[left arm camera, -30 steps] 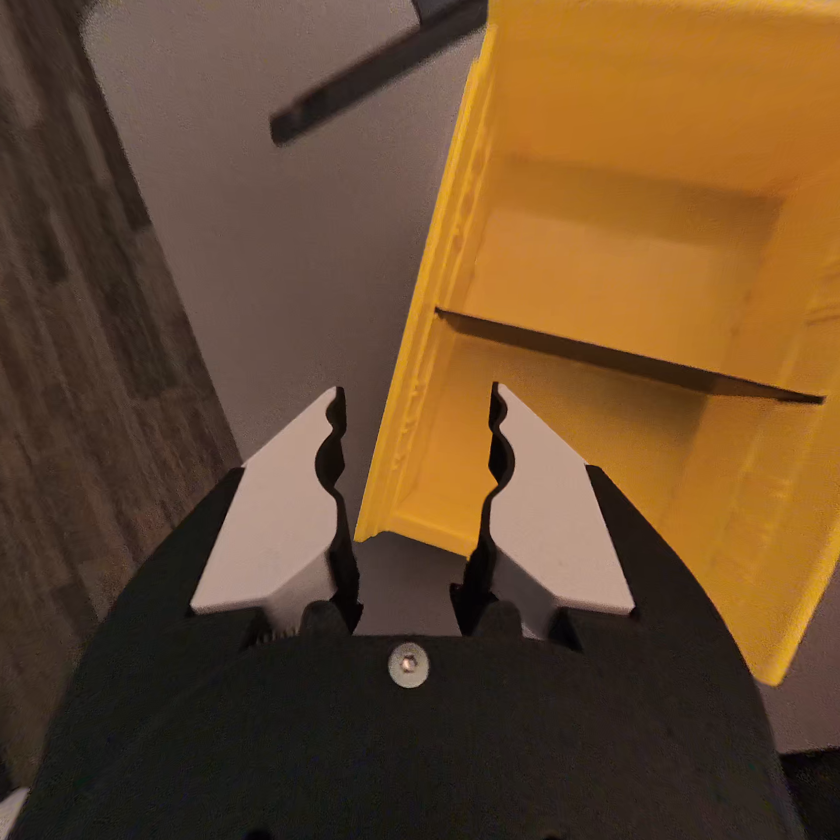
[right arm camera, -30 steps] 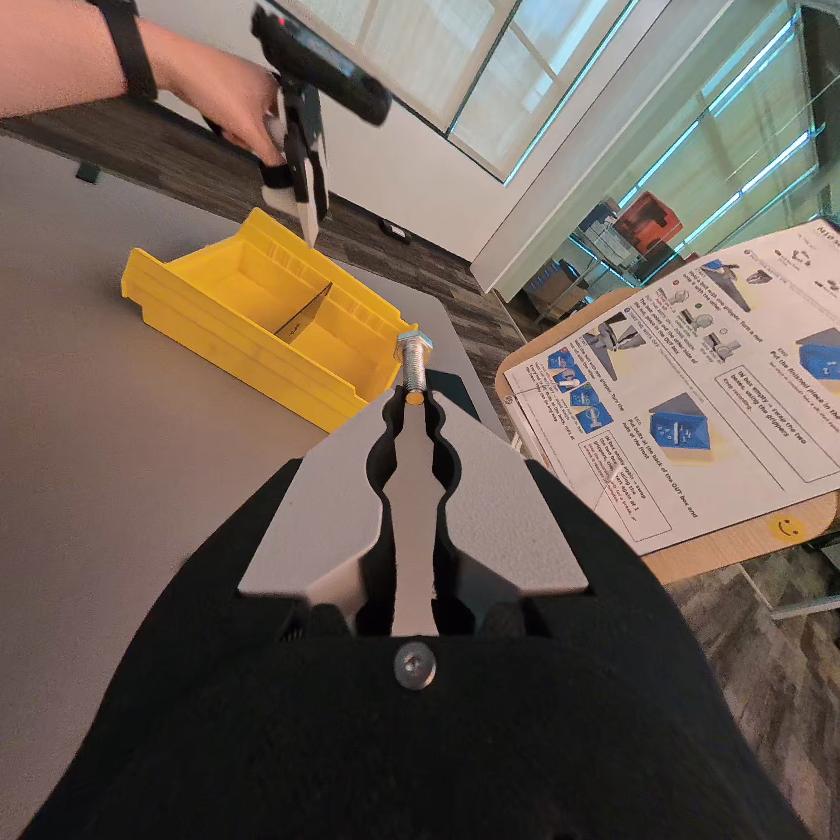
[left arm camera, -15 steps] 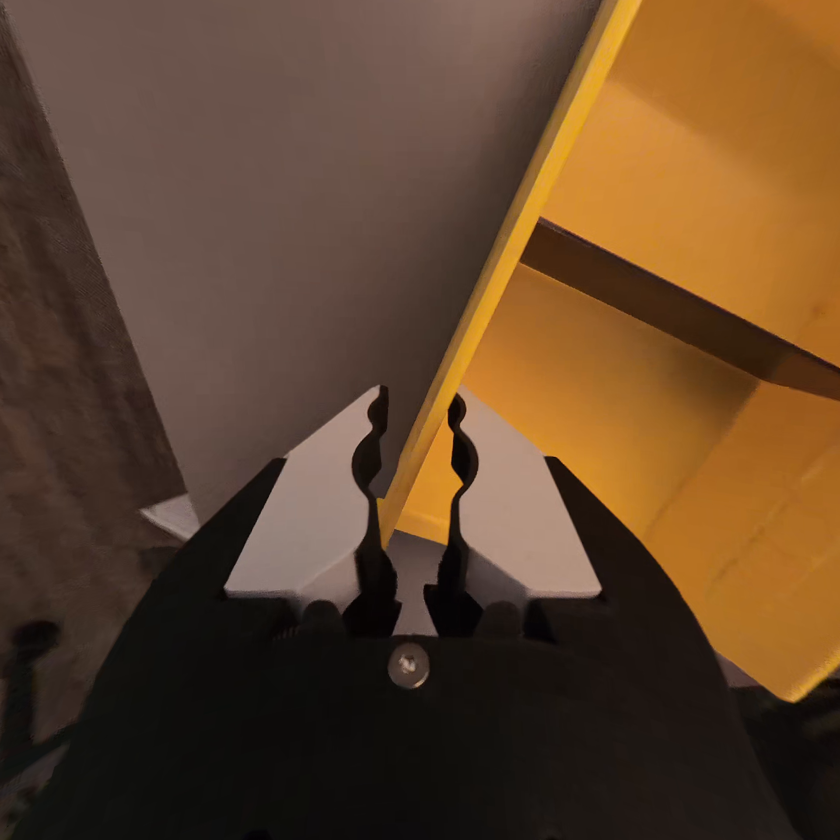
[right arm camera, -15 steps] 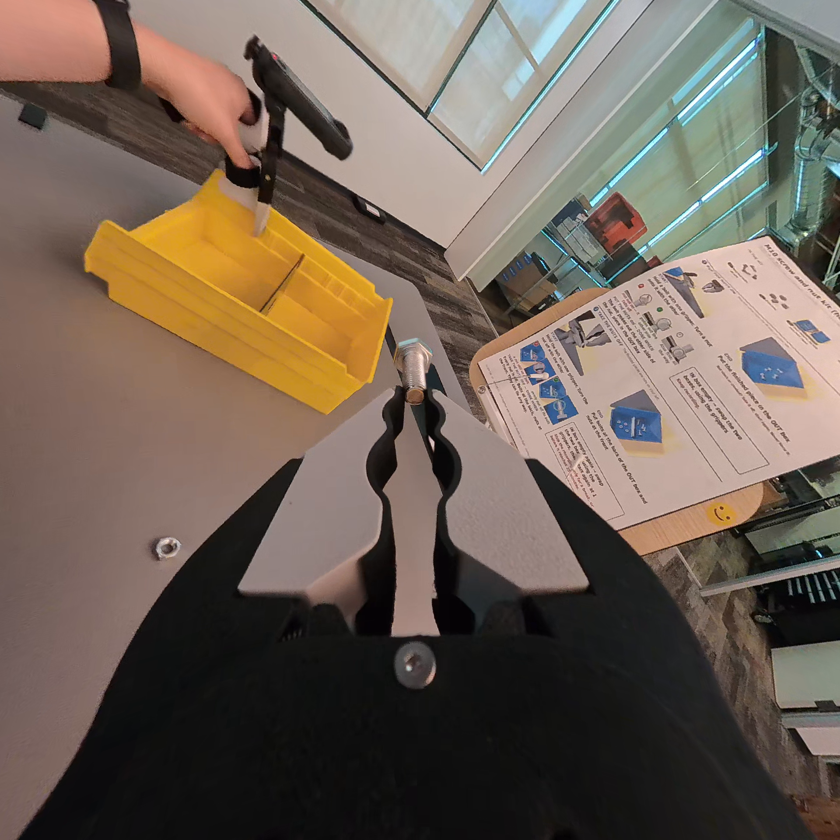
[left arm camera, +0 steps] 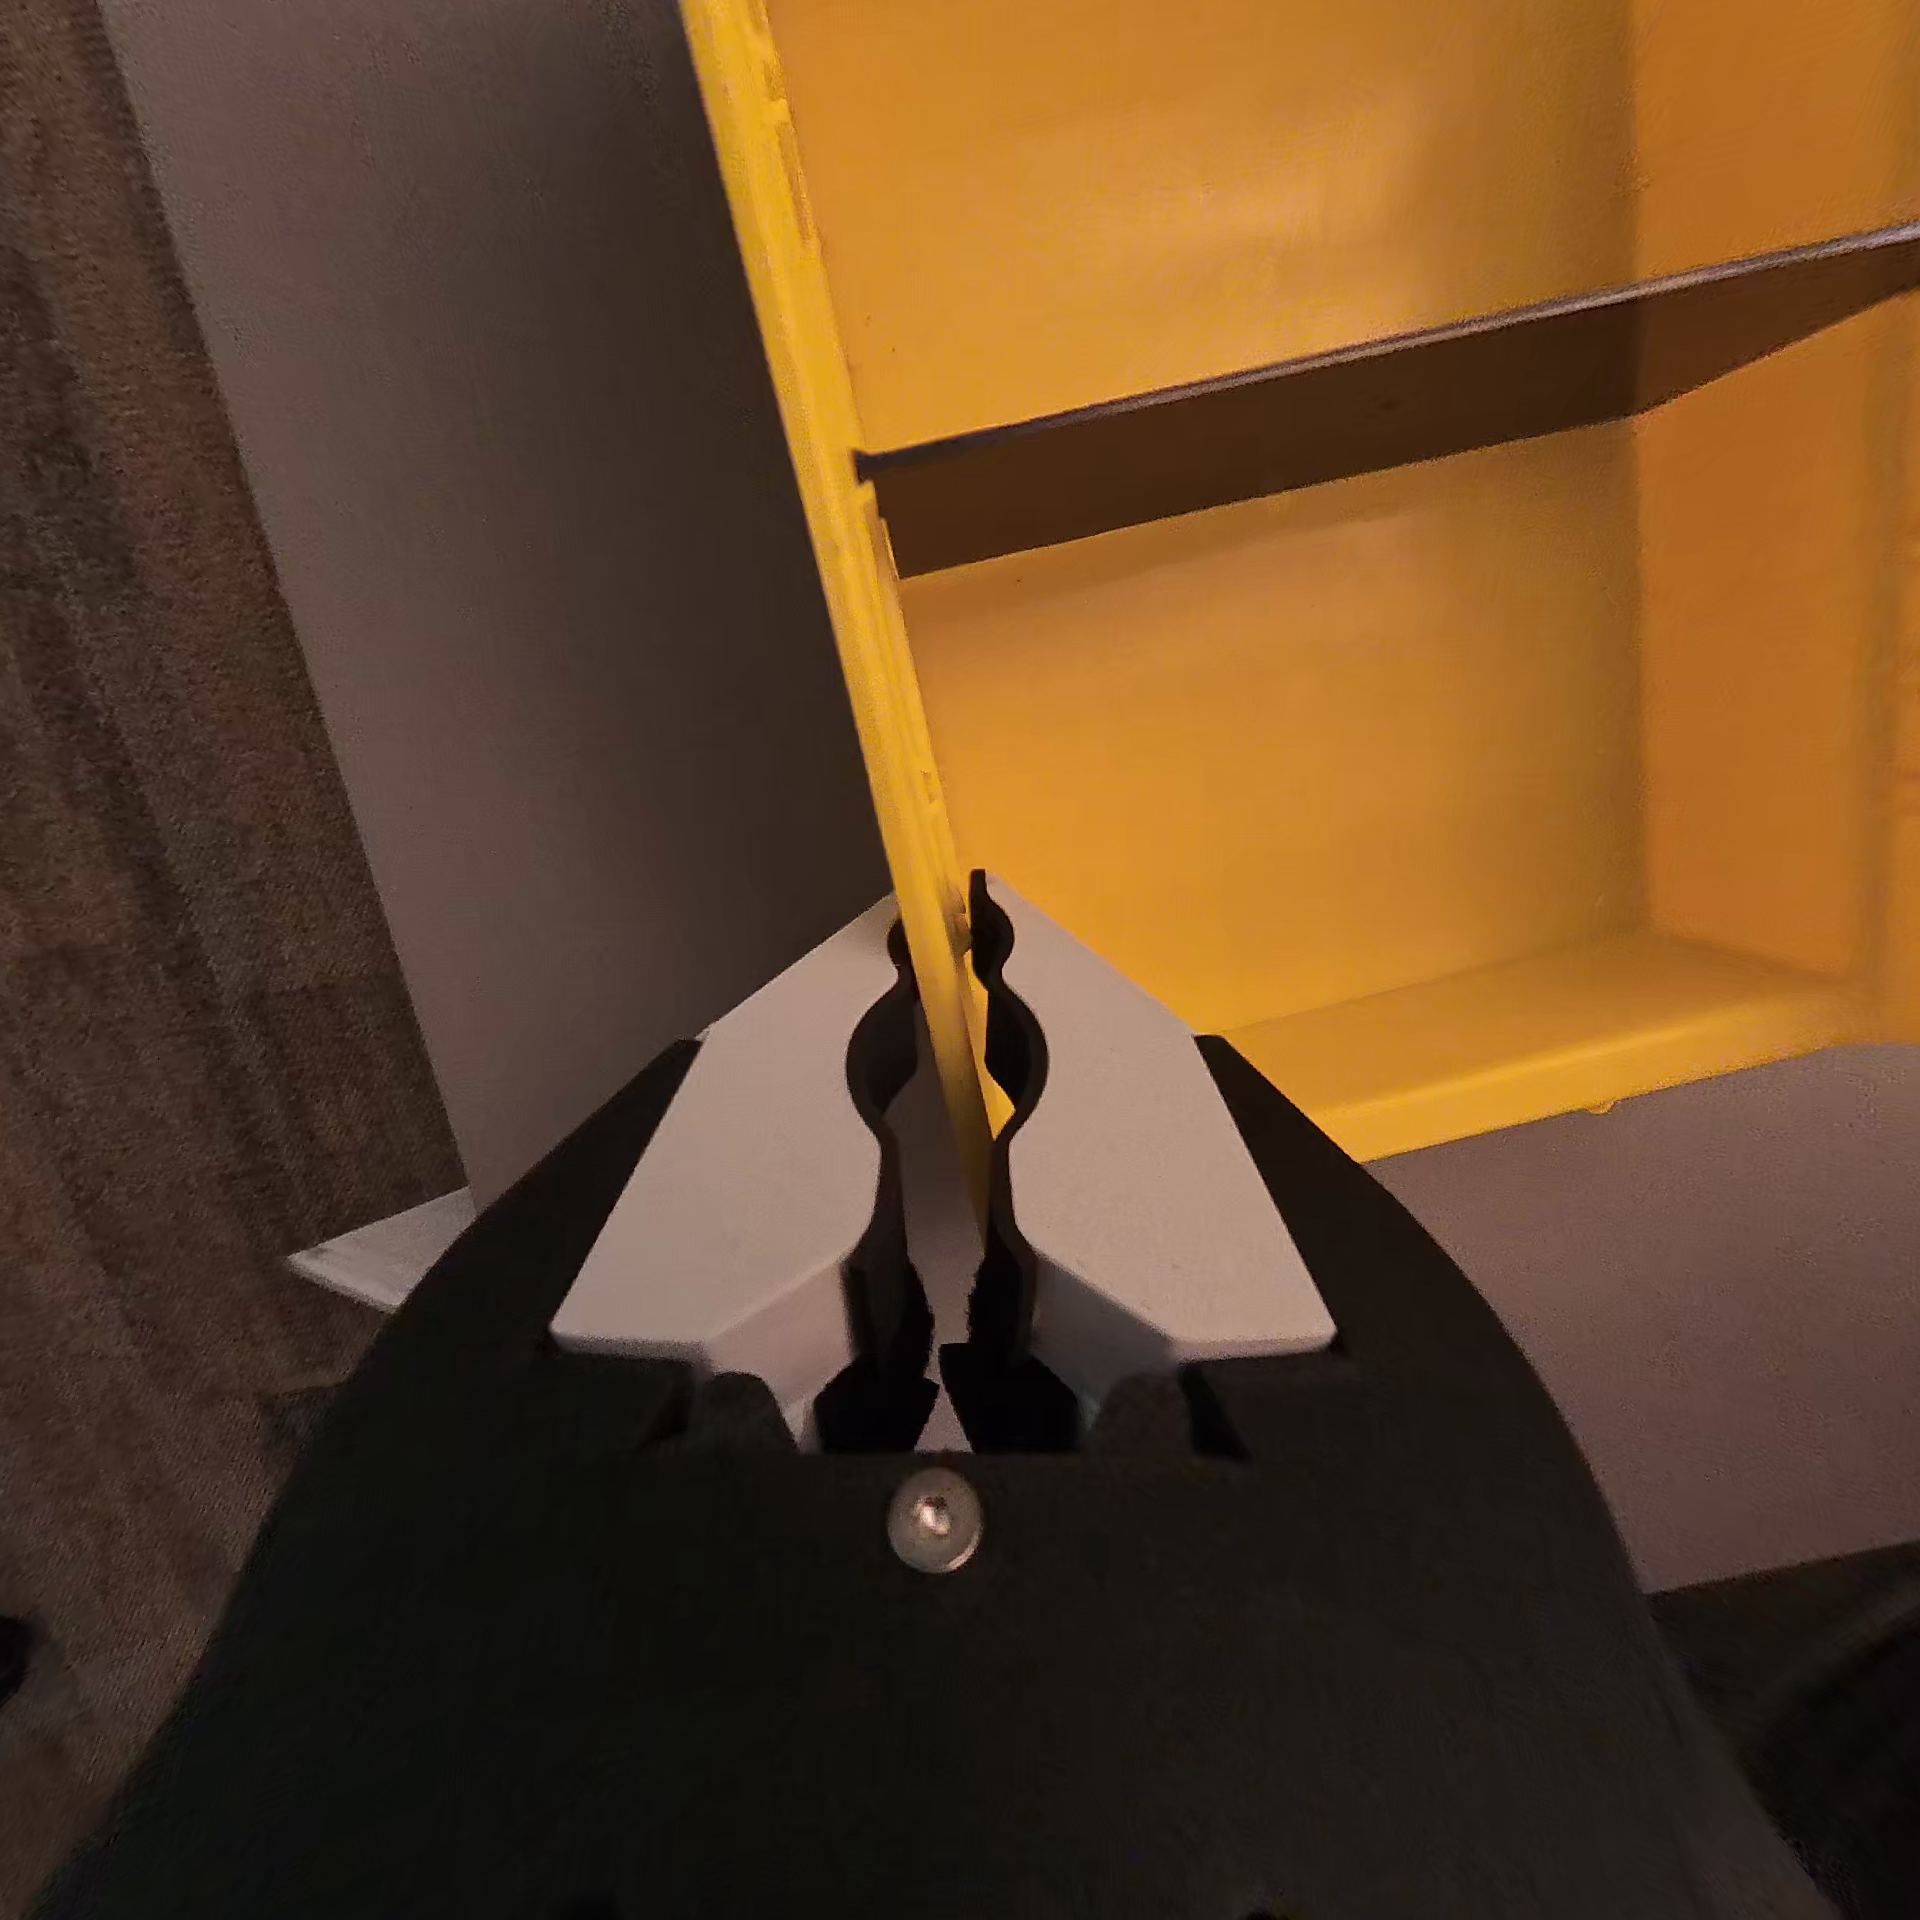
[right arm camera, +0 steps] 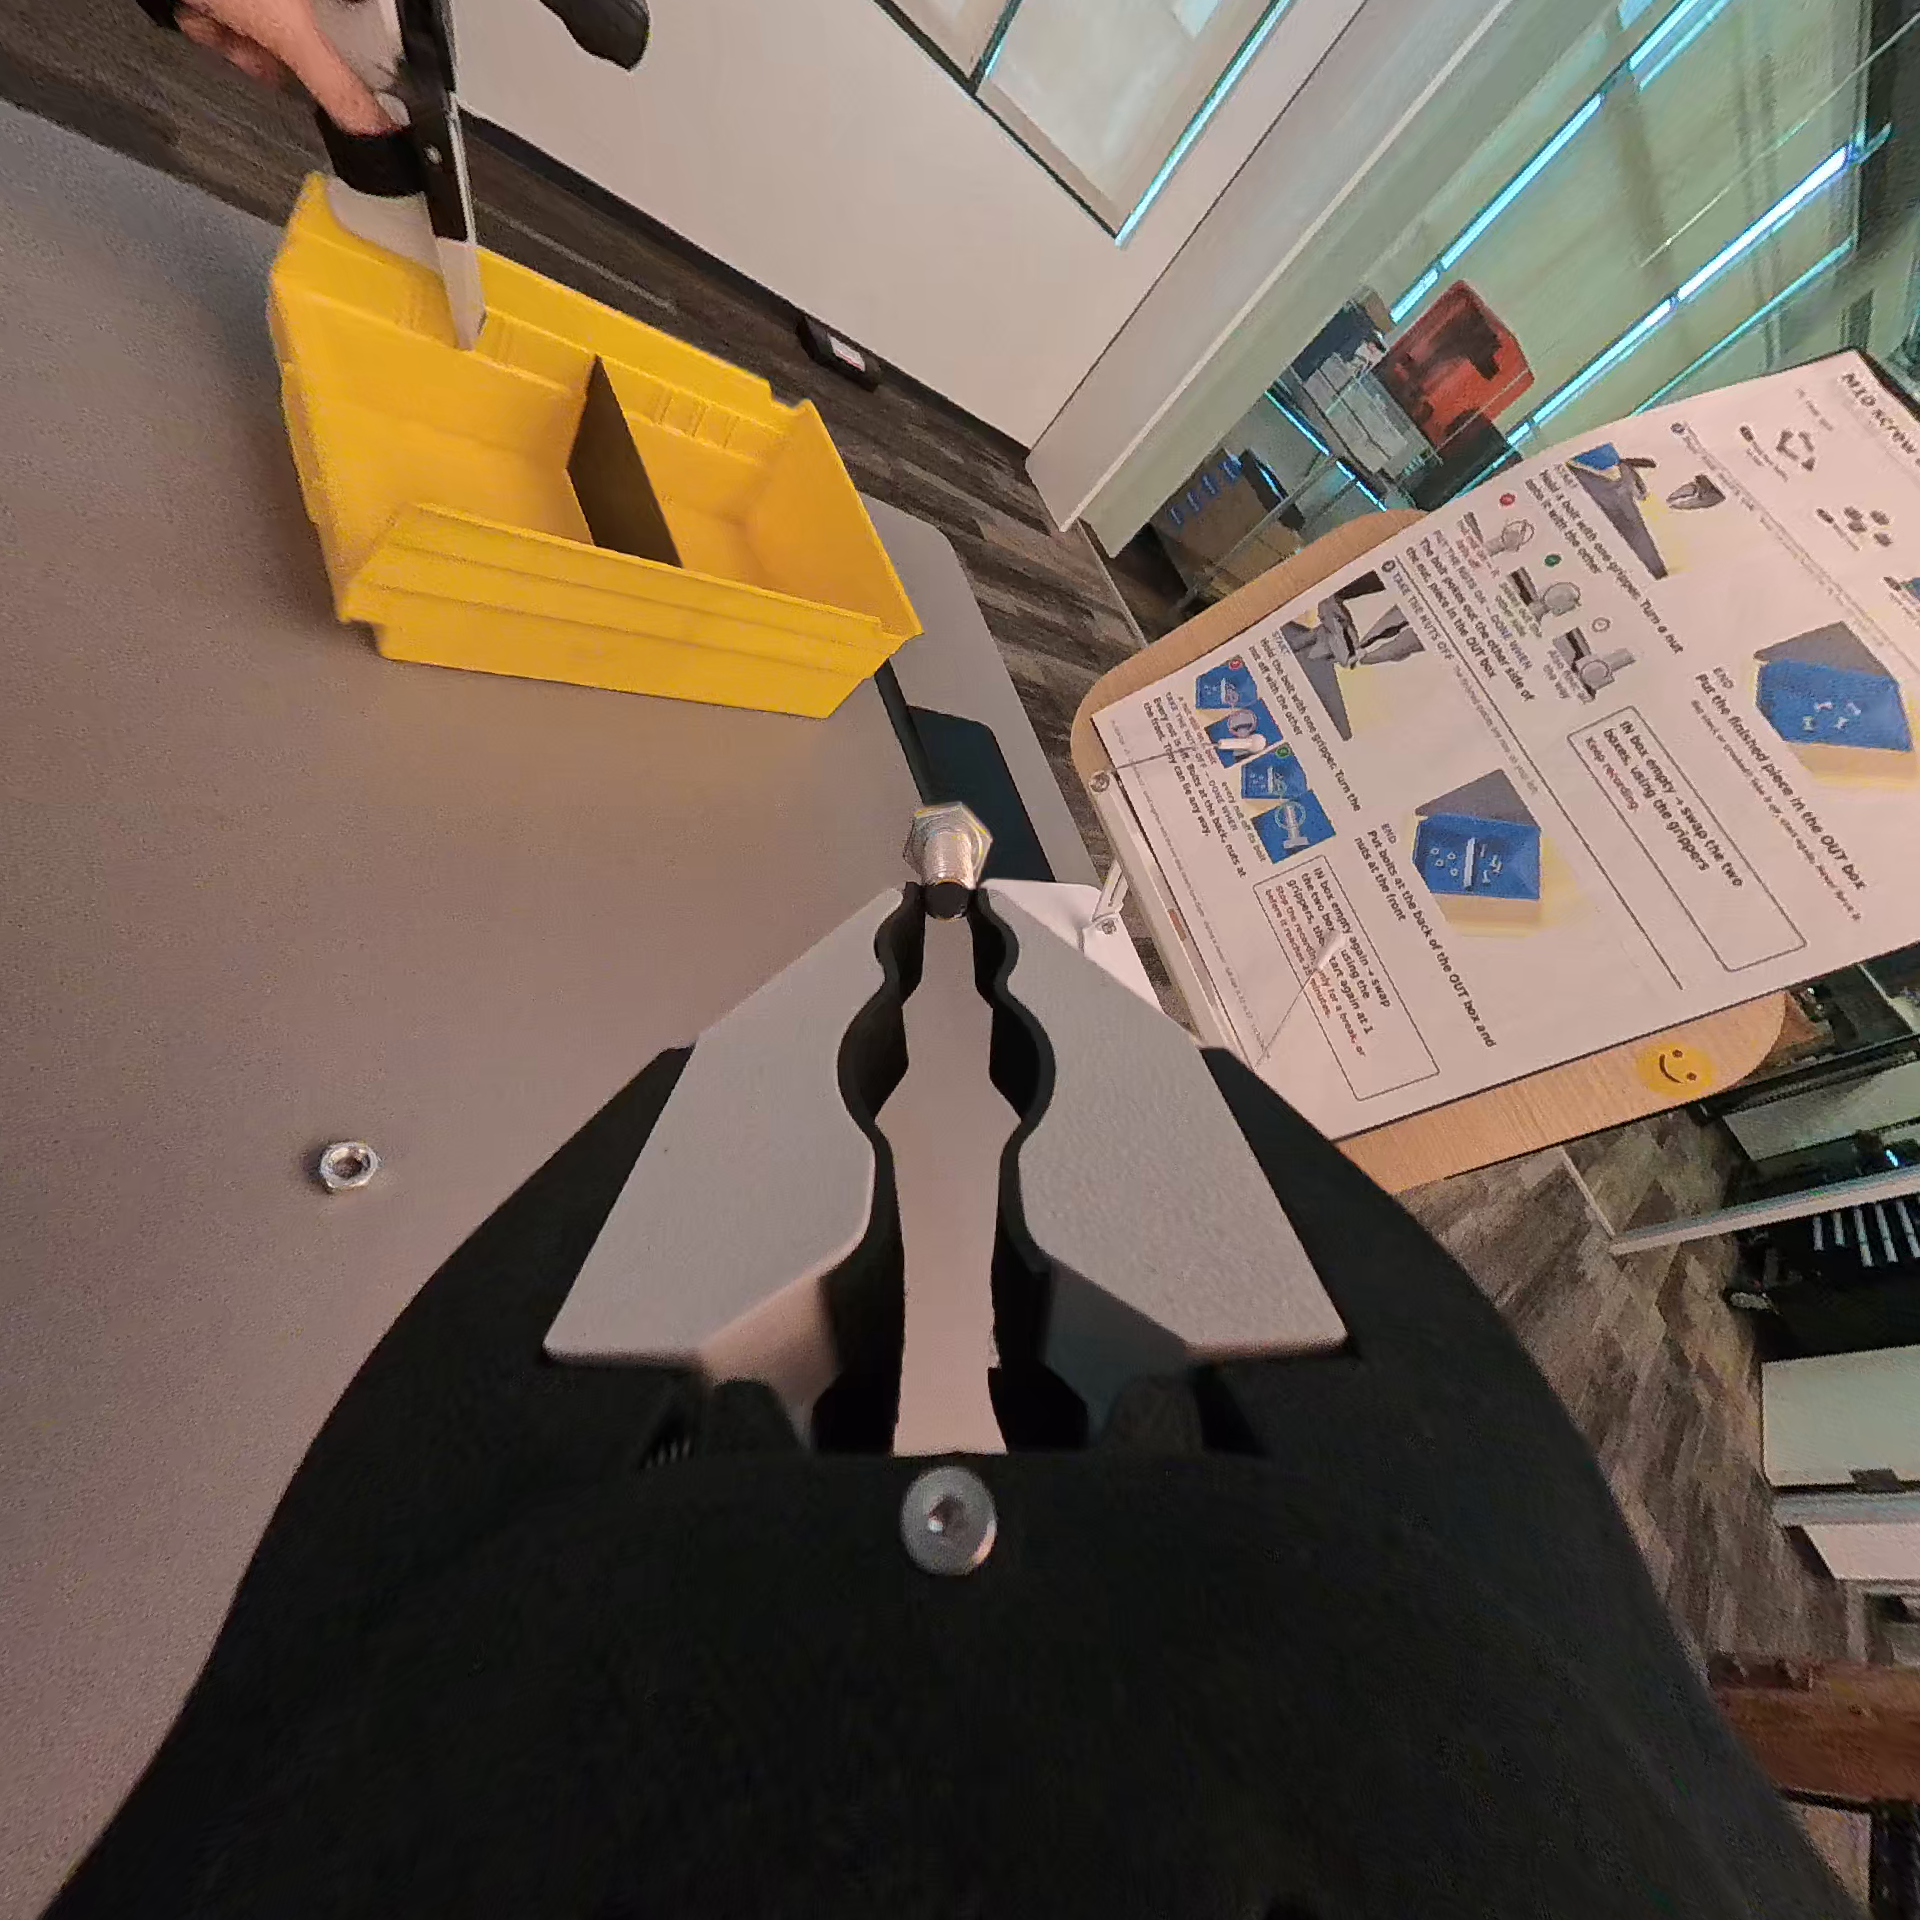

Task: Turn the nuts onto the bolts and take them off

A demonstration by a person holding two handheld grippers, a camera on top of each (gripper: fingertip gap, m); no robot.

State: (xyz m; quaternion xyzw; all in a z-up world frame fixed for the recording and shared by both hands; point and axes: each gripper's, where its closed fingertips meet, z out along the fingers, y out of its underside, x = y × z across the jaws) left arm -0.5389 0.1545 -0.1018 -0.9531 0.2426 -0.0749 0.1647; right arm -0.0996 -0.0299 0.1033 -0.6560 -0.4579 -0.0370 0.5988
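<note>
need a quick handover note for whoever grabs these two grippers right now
Left gripper: shut on the side wall of the yellow bin, which sits on the grey table. Both compartments either side of the black divider look empty.
Right gripper: shut on the bolt by its threaded end, head pointing away, held above the table.
One loose nut lies on the table, apart from the bin and nearer the right gripper.
Done: the bolt carries no nut.
Left: likely finish placing the bin, then deal with the bolt and the loose nut.
</note>
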